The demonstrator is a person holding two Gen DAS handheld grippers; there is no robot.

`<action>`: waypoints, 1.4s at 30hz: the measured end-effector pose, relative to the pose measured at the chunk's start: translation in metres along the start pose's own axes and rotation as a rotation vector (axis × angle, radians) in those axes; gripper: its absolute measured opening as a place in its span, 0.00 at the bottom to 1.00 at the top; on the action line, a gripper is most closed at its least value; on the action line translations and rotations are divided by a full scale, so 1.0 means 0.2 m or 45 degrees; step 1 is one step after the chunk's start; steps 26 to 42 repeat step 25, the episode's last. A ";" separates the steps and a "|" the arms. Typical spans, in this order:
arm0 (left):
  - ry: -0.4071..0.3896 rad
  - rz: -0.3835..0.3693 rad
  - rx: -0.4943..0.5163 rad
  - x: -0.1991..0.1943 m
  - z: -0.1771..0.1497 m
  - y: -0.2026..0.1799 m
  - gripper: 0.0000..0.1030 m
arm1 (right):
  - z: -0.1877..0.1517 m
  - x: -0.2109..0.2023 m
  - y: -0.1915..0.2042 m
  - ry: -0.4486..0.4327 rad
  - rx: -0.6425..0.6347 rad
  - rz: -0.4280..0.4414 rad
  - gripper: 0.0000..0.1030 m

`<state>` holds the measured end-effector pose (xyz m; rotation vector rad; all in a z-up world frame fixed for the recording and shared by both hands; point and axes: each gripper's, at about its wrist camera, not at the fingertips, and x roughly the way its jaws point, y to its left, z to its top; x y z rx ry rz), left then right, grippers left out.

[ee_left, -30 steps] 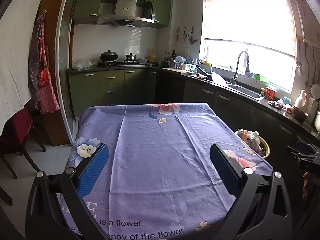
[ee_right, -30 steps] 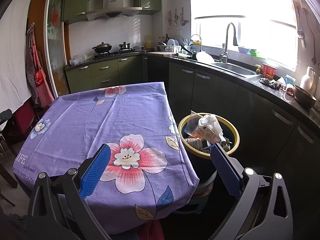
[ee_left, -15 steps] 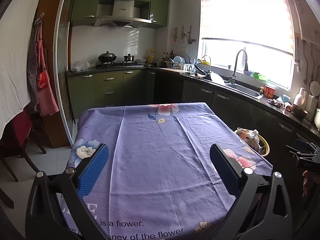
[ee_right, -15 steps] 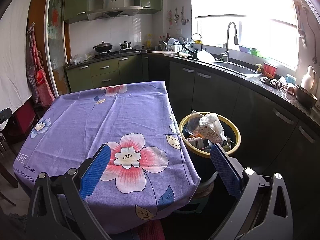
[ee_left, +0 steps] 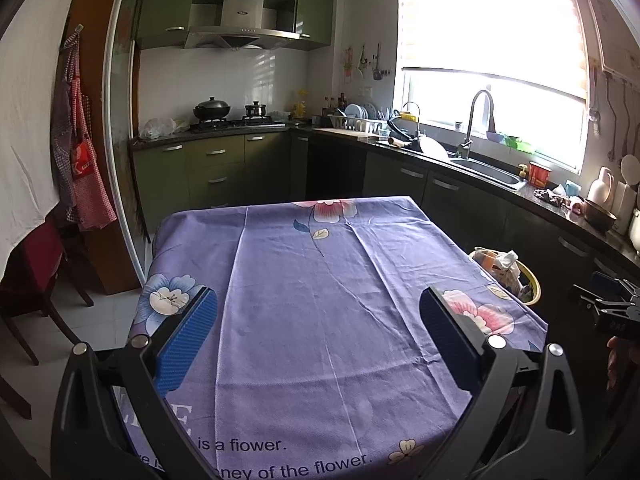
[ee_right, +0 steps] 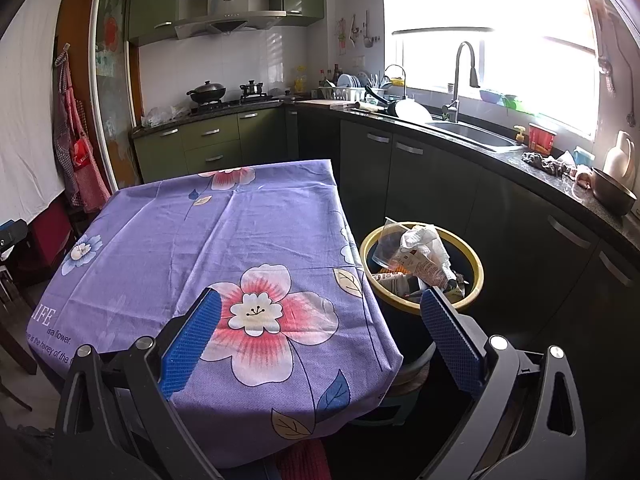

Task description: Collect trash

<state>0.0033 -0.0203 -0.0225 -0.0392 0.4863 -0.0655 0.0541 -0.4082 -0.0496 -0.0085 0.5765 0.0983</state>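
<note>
purple tablecloth (ee_left: 320,300) hides table; bin (ee_right: 476,264) trash partly behind right tool (ee_right: 320,320).

Your left gripper (ee_left: 318,334) and right gripper (ee_right: 320,336): black plastic frames, 2 blue textured finger pads (ee_right: 190,338) each, silver round screws on the arms.

White lettering runs along the near edge of the purple tablecloth (ee_left: 320,300): "is a flower." above "of the flower." In the right wrist view the same cloth (ee_right: 224,240) shows "LIFE" over "is a flower." The range hood's (ee_left: 240,12) small badge and the print on wrappers in the bin (ee_right: 474,264) are too small to read.
</note>
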 end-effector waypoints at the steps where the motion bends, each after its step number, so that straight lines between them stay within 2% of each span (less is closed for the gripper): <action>1: 0.005 -0.007 -0.005 0.01 0.00 0.00 0.93 | 0.00 0.00 0.00 0.000 0.001 0.001 0.95; 7: -0.027 -0.066 0.001 0.01 -0.01 0.00 0.93 | 0.00 0.01 0.00 0.005 0.002 0.002 0.95; 14: -0.076 -0.046 0.013 0.01 0.00 -0.01 0.93 | -0.02 0.04 0.00 0.019 0.010 0.015 0.95; 21: -0.004 0.015 0.027 0.12 0.03 0.02 0.93 | 0.00 0.13 0.01 0.048 0.003 0.035 0.95; 25: 0.044 0.036 0.033 0.28 0.08 0.07 0.93 | 0.07 0.24 0.02 0.071 0.000 0.070 0.95; 42: 0.044 0.036 0.033 0.28 0.08 0.07 0.93 | 0.07 0.24 0.02 0.071 0.000 0.070 0.95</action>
